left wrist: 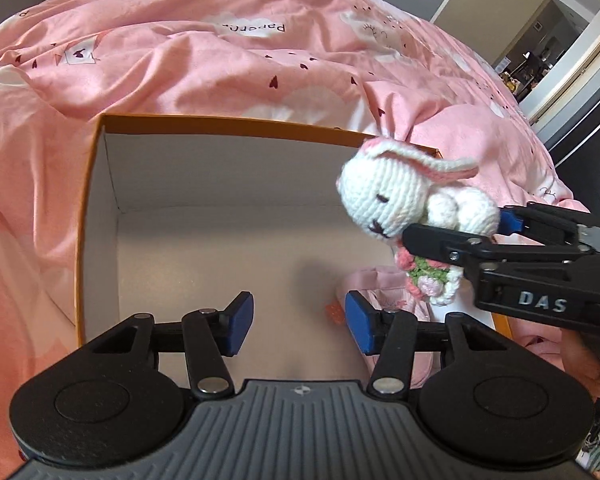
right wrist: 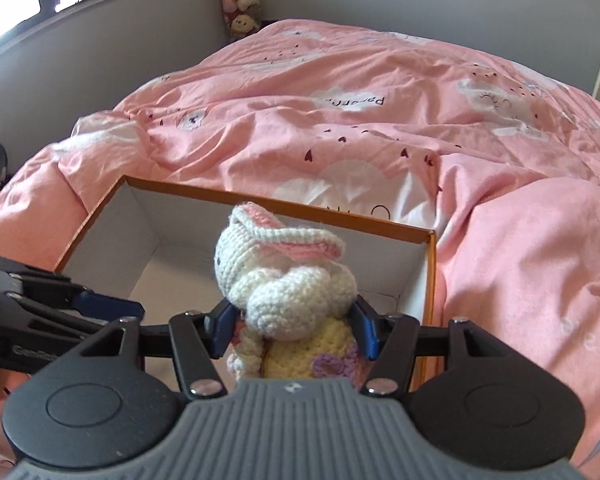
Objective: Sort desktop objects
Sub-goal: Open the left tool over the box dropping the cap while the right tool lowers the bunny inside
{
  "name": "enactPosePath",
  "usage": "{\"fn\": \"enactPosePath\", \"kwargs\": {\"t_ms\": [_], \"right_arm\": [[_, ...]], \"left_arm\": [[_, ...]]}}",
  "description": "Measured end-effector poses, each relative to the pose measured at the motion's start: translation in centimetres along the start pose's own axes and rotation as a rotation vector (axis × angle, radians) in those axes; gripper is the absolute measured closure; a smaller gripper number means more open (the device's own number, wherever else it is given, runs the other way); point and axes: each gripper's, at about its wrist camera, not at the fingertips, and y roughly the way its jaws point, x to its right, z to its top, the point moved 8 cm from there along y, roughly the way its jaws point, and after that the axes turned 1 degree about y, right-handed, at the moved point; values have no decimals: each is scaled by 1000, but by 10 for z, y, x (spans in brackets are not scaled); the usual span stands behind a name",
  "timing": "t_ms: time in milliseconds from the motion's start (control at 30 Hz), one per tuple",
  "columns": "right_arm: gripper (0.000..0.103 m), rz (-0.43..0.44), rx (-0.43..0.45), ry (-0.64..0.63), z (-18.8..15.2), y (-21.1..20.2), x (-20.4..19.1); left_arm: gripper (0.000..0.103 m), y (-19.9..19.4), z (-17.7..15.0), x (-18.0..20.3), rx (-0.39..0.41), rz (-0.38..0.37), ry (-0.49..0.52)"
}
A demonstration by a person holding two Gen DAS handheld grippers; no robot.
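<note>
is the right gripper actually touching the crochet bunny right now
Touching. In the right wrist view the right gripper has both blue pads pressed against the sides of the crochet bunny, and the left wrist view shows the bunny held up above the box.

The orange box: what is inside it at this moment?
Inside the orange box lie a pink fabric item and a small orange thing. The crochet bunny, held by the right gripper, hangs above and covers part of the floor.
</note>
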Motion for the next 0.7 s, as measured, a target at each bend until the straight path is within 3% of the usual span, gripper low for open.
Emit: {"fn": "enactPosePath", "kwargs": {"t_ms": [300, 533, 700], "right_arm": [[42, -46, -144, -212, -3, 58, 3], [37, -86, -166, -366, -4, 72, -2], [32, -193, -165, -441, -2, 67, 3]], "left_arm": [[44, 1, -8, -11, -14, -24, -10], [44, 6, -8, -12, -26, -36, -14], [44, 4, -9, -14, -19, -34, -17]]}}
